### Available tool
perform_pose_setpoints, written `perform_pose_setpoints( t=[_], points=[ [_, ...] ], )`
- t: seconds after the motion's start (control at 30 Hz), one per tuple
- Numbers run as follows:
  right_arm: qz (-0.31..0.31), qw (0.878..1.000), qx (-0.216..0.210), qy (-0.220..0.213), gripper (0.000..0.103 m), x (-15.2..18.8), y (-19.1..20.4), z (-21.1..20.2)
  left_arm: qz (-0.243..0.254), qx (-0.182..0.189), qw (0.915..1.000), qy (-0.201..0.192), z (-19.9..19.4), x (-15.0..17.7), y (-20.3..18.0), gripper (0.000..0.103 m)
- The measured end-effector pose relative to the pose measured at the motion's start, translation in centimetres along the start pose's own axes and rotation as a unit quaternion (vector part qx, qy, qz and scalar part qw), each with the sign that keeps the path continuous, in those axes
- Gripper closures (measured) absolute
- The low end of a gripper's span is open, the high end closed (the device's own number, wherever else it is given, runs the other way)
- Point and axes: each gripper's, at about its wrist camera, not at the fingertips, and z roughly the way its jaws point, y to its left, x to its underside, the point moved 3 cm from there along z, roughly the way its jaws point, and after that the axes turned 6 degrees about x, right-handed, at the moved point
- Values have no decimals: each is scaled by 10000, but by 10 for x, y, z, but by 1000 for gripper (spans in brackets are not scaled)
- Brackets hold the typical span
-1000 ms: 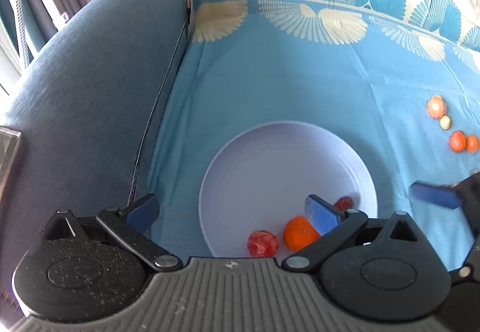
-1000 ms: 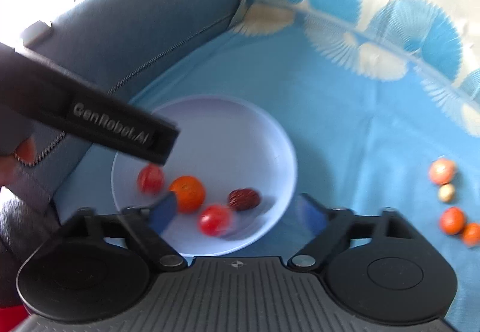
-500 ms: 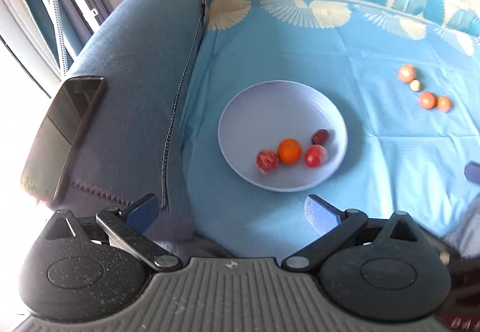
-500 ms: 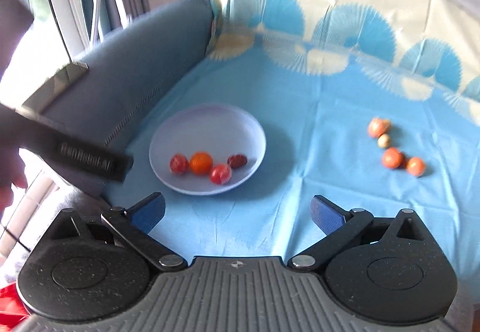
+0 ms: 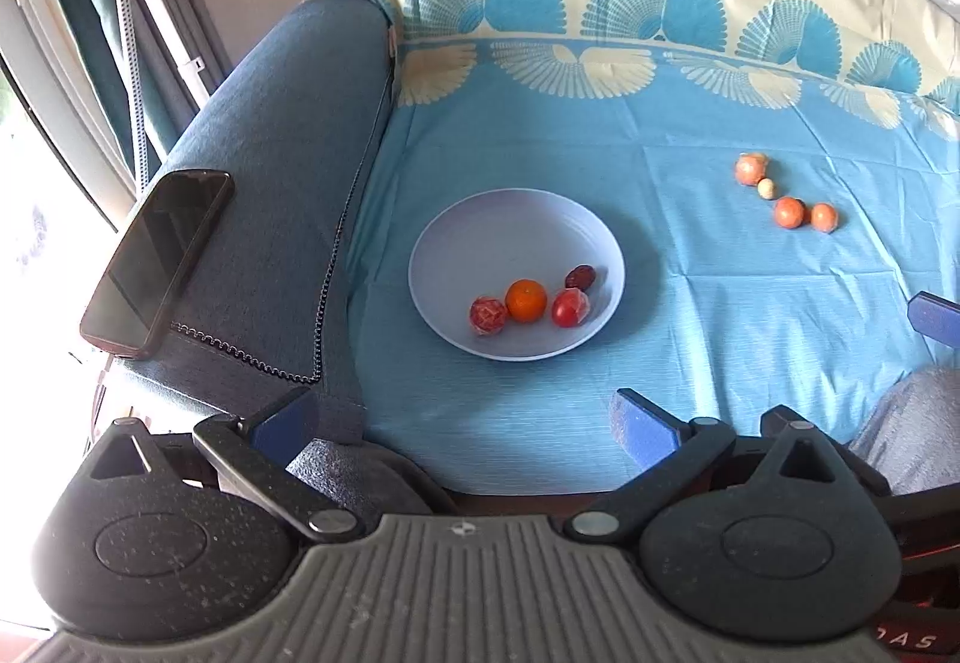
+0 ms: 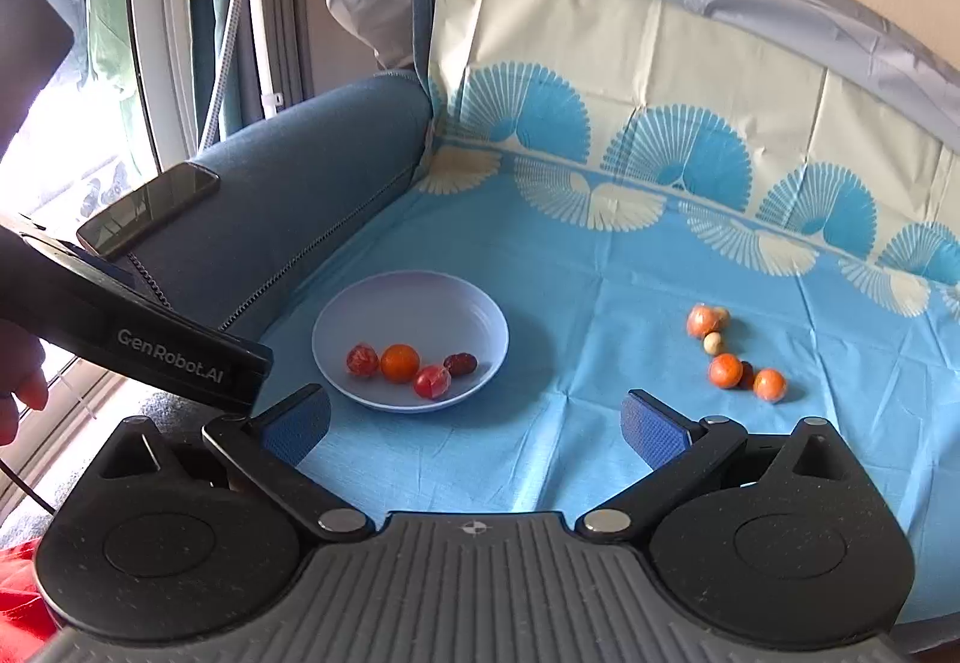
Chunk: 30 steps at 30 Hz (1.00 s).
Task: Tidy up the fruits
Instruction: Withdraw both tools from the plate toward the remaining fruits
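Four fruits are in the bowl. Both grippers are spread apart, empty. Next, the loose fruits at right must be picked up.

Four fruits lie in the bowl; more fruits sit right of it (phone left, on the armrest).

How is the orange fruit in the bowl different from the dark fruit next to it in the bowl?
The orange fruit is bright orange; the dark fruit is deep brownish red. The orange fruit is round and the larger; the dark fruit is smaller and a little oval. The orange fruit sits between two red fruits; the dark fruit lies behind, nearer the rim of the bowl. Both rest loose inside the bowl.
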Motion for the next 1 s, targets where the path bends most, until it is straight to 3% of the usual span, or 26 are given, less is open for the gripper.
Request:
perform_pose_setpoints(
  t=[0.7,0.87,1.0],
  points=[
    [545,9985,38,17,1,10,-28,5,150,-51,9997,175,8,-7,-20,0],
    [907,9949,446,56,1,19,-56,21,213,100,9995,225,21,-17,-33,0],
    [1320,9839,1204,23,1,29,-104,48,259,138,9989,361,40,-27,-47,0]
  ],
)
